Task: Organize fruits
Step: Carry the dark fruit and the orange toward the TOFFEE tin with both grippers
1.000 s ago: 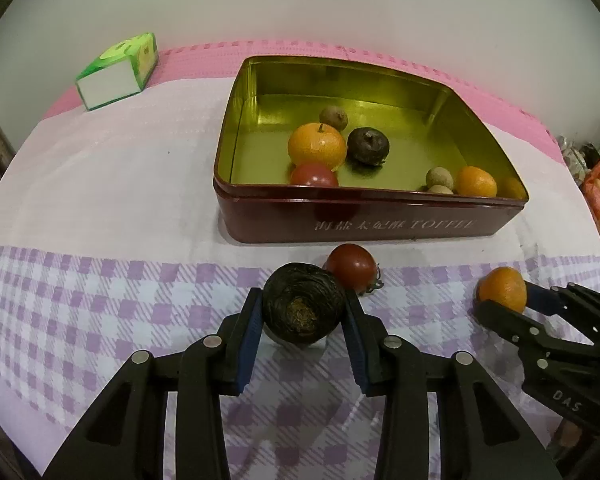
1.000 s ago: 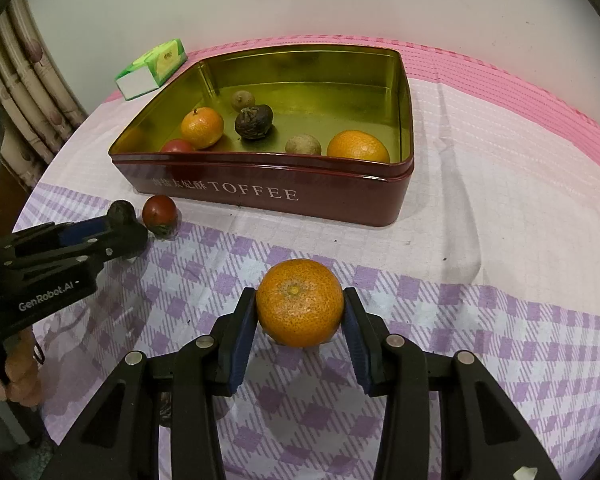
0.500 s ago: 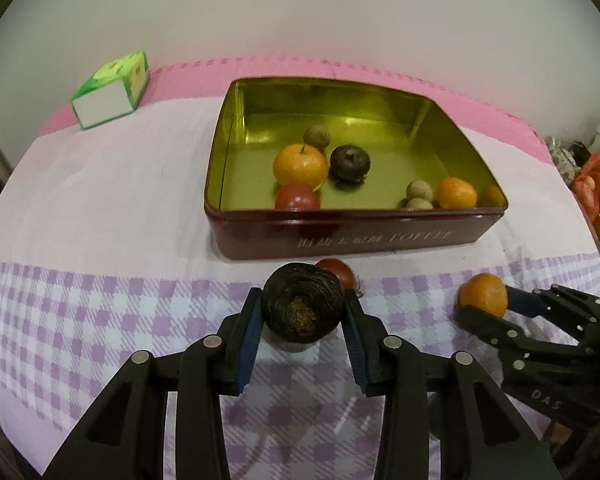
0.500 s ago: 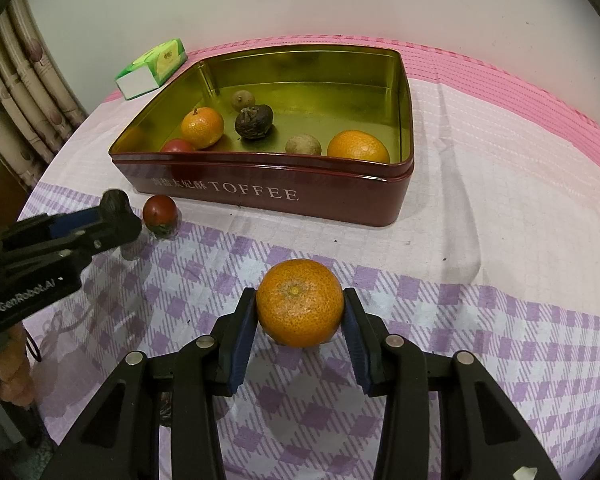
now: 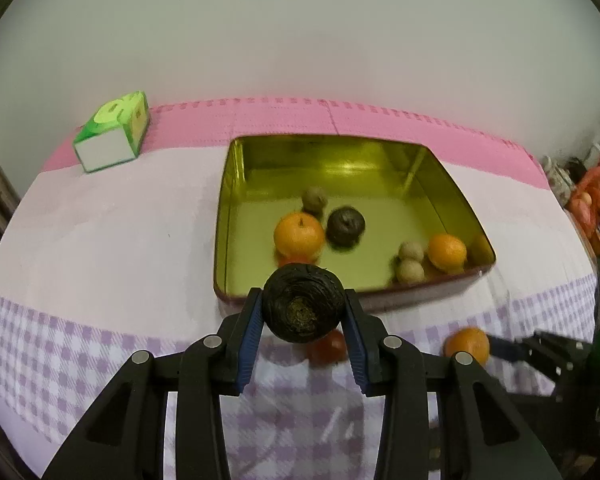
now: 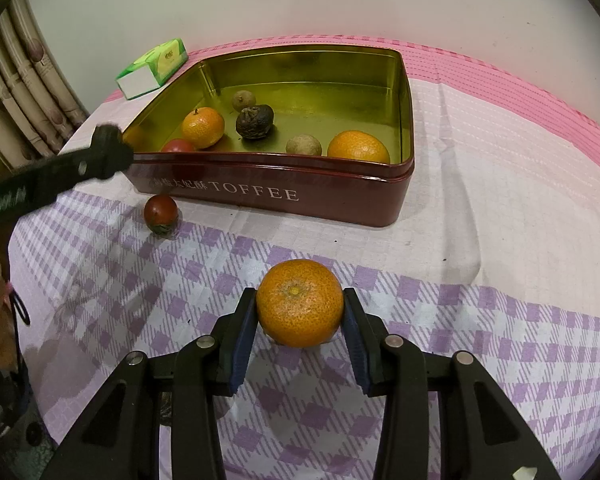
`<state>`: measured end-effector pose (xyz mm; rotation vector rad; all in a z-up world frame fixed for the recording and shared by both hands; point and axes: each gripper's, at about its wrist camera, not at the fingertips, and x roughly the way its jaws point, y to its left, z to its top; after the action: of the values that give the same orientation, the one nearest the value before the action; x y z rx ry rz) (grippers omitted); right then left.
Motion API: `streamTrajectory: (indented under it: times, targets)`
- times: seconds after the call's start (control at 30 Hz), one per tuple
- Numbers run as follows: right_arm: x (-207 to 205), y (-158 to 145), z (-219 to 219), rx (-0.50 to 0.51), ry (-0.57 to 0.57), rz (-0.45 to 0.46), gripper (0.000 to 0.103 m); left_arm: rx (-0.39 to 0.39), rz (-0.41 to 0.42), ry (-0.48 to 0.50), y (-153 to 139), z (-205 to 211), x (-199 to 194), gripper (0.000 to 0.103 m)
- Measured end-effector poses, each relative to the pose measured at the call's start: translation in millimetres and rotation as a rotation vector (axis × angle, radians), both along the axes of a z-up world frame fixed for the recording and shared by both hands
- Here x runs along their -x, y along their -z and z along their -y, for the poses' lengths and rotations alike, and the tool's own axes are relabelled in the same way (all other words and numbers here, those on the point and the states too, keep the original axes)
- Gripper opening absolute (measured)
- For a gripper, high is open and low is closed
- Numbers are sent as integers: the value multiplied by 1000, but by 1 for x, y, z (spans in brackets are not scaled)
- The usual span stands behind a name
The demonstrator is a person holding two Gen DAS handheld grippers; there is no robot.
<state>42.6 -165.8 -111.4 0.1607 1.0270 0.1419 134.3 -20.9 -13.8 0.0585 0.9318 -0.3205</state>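
My left gripper (image 5: pixel 303 309) is shut on a dark wrinkled fruit (image 5: pixel 303 307) and holds it raised at the near left edge of the red toffee tin (image 6: pixel 396 196). It shows from the side in the right wrist view (image 6: pixel 108 152). My right gripper (image 6: pixel 299 307) is shut on an orange (image 6: pixel 299 302) low over the checked cloth, in front of the tin. The tin (image 5: pixel 224 240) holds two oranges, a tomato, a dark fruit (image 5: pixel 345 225) and small brown fruits. A loose tomato (image 6: pixel 161 210) lies on the cloth by the tin's front.
A green and white carton (image 6: pixel 154 68) lies at the back left of the table. A curtain (image 6: pixel 24 92) hangs at the left. Cluttered things (image 5: pixel 592 192) stand off the table's right side. The table edge is close at the front.
My left gripper has lifted the dark fruit off the cloth and carried it forward to the tin's near edge. The right gripper with its orange has stayed still.
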Motion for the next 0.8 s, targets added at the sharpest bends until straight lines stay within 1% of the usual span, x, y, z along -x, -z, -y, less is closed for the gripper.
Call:
streamTrajectory:
  times: [0.27,0.47,0.8]
  targets:
    - [0,-2,-1,2,-2,-4,38,-8,3,-8,-1,6,-27,40]
    - [1,-6,2,6,-1,1,38,-9,-40,7,7,12,-39,40]
    - [-2,-28,7,12,4,44,38,-32,-71,-5,19,12,-45,40]
